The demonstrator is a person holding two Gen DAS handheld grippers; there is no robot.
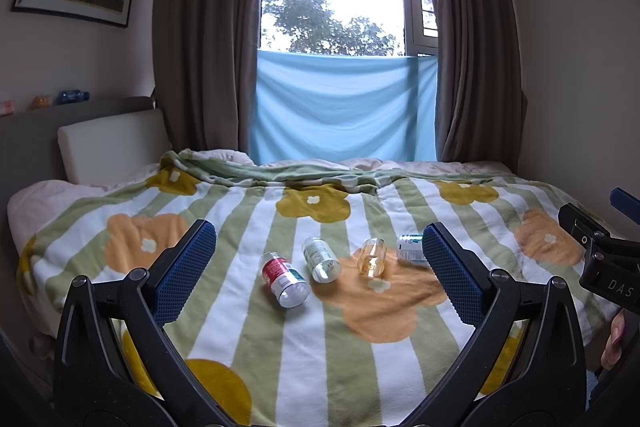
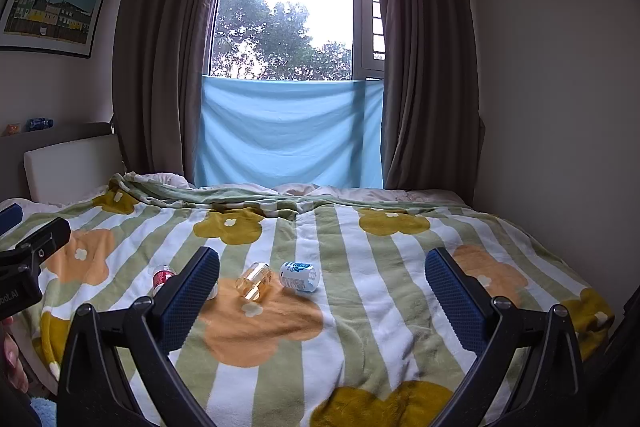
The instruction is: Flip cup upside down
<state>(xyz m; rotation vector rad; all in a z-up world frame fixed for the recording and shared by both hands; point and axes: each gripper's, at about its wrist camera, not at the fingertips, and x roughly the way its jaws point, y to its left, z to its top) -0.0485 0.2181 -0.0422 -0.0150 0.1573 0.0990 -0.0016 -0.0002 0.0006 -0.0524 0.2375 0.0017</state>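
Several small cups lie on their sides in a row on the bed blanket (image 1: 320, 347). In the left wrist view they are a red-labelled clear cup (image 1: 284, 279), a green-labelled clear cup (image 1: 321, 259), an amber clear cup (image 1: 372, 256) and a blue-and-white cup (image 1: 410, 248) partly behind my right finger. The right wrist view shows the amber cup (image 2: 254, 281), the blue-and-white cup (image 2: 299, 275) and the red cup (image 2: 163, 277) partly hidden. My left gripper (image 1: 318, 251) is open and empty, held short of the cups. My right gripper (image 2: 322, 277) is open and empty too.
The blanket has green and white stripes with flower patches. A white headboard cushion (image 1: 112, 143) stands at the left. Brown curtains (image 1: 200, 47) and a blue cloth (image 1: 344, 107) hang behind the bed. The wall (image 2: 560, 107) bounds the right side.
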